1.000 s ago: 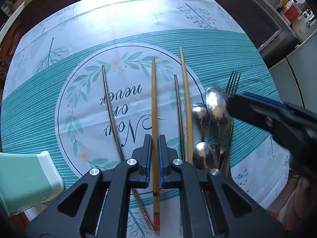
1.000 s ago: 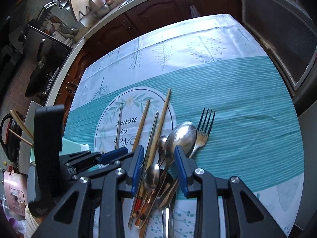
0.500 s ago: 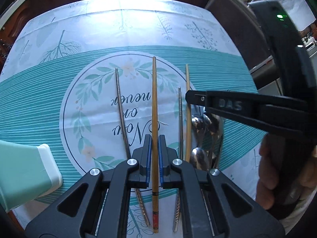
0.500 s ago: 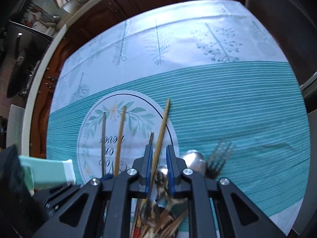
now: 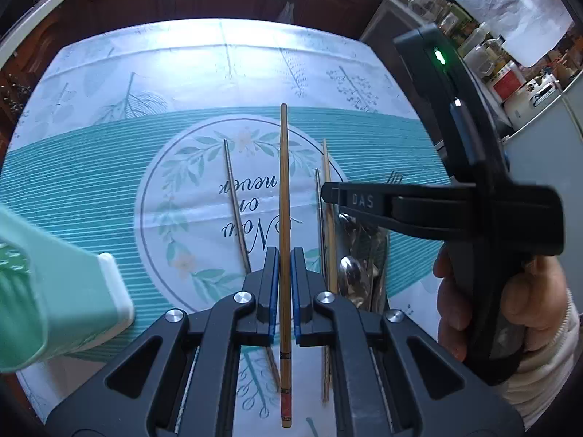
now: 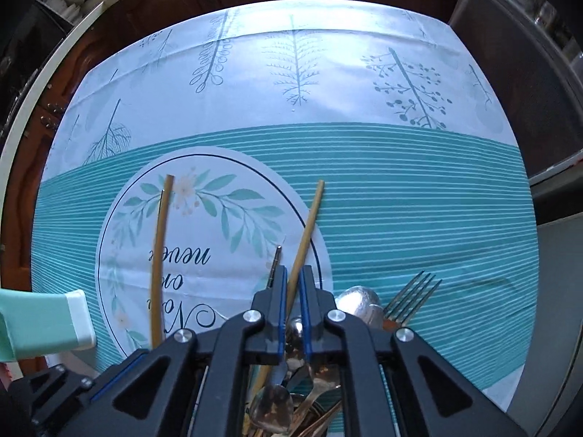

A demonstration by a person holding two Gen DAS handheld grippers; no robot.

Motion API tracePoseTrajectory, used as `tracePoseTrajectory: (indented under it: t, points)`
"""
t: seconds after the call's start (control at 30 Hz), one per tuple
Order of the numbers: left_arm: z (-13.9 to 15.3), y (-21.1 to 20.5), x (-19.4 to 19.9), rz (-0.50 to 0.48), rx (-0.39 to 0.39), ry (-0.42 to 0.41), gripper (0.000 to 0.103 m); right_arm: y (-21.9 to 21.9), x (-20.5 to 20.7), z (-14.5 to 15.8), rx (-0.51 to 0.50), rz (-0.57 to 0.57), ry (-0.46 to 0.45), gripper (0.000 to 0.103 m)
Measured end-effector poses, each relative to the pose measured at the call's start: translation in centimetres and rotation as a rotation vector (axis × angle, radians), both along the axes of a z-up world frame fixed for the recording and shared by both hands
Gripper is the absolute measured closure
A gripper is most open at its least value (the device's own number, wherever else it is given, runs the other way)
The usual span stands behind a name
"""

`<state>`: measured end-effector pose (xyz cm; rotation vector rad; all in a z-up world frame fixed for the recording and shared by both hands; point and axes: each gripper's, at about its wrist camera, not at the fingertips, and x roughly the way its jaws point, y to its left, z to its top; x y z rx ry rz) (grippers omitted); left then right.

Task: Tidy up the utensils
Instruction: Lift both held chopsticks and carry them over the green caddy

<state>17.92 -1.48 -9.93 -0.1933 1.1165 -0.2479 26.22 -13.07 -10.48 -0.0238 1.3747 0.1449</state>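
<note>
Two hand-held grippers each pinch one wooden chopstick (image 5: pixel 284 196).

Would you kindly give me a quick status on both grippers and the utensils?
Left gripper shut on bamboo chopstick. Right gripper shut on second chopstick. Spoons and fork crowd the right gripper.

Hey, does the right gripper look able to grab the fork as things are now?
Probably not yet: the right gripper is shut on a wooden chopstick, so it has no free grip. The fork lies just to its right, tines uncovered.
</note>
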Motion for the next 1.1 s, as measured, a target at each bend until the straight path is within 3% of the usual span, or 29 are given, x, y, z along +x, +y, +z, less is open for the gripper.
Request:
tracePoseTrajectory:
  t: [0.07,0.23,0.47,0.67,0.87,0.97,1.1]
  points:
    - [0.9,0.4,-1.1,-0.001,0.005,-0.027,0.099,-0.3,-0.3,0.1,0.046,-0.012,0.009,0.098]
    - [4.1,0.9,-4.3,-0.007,0.025,-0.149,0.099,-0.2,-2.9,2.2,0.112,0.005,-0.080,0.099]
    - [9.5,2.4,-9.9,0.027,0.051,-0.412,0.099,-0.7,-7.8,8.2,0.194,0.070,-0.312,0.099]
    - [14.9,6.1,-14.9,0.129,0.098,-0.645,0.099,-0.5,-11.9,13.9,0.284,0.137,-0.526,0.103]
    - [18.6,12.0,-16.6,0.255,0.115,-0.733,0.099,2.6,-14.4,18.7,0.329,0.210,-0.725,0.103]
    - [19.5,15.3,-16.5,0.306,0.103,-0.754,0.099,4.5,-14.4,19.3,0.299,0.246,-0.727,0.103]
    - [19.3,19.2,-16.3,0.360,0.107,-0.808,0.099,6.3,-13.0,17.7,0.266,0.275,-0.657,0.103]
